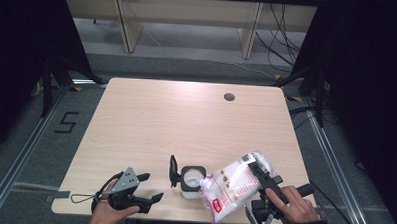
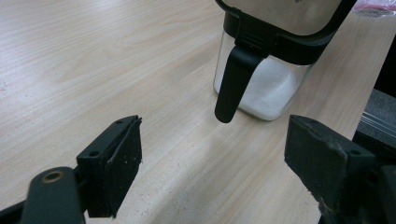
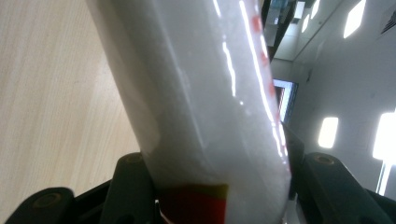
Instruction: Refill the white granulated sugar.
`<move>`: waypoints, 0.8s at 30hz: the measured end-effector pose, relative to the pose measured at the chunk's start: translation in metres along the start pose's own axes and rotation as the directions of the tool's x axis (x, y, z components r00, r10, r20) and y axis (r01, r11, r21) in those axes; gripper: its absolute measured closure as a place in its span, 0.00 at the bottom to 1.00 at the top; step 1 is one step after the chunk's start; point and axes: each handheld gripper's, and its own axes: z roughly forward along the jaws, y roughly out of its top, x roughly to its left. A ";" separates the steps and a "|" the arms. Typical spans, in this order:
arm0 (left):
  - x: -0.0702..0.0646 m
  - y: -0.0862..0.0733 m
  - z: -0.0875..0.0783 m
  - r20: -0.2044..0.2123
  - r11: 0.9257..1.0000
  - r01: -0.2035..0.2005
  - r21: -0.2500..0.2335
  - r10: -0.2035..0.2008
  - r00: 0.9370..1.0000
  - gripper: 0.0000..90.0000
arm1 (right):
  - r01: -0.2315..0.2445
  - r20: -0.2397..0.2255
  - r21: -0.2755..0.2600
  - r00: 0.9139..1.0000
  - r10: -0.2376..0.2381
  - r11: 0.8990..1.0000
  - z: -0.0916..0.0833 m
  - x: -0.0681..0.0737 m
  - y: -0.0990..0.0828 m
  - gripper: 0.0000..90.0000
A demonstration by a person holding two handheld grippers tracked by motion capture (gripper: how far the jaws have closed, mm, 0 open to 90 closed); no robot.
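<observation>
A light wooden rectangular table (image 1: 151, 125) is standing on grey carpeted flooring (image 1: 198, 67). A round dark cable hole (image 1: 229, 97) is sitting near its far right corner. Beyond it, pale wooden furniture legs (image 1: 123, 24) are rising beside trailing black cables (image 1: 281, 40). Black tape forming a numeral (image 1: 66, 122) is lying on the floor left of the table.

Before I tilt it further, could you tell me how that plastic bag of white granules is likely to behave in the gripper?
The bag probably sags and shifts, since it bulges around the right gripper. Its glossy film looks slippery. It seems fairly heavy, being packed full.
</observation>
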 end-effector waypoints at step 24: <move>0.000 -0.001 0.000 0.000 1.000 0.022 0.001 -0.022 1.000 0.21 | -0.123 -0.087 -0.014 0.989 0.122 0.992 0.015 0.017 -0.012 0.64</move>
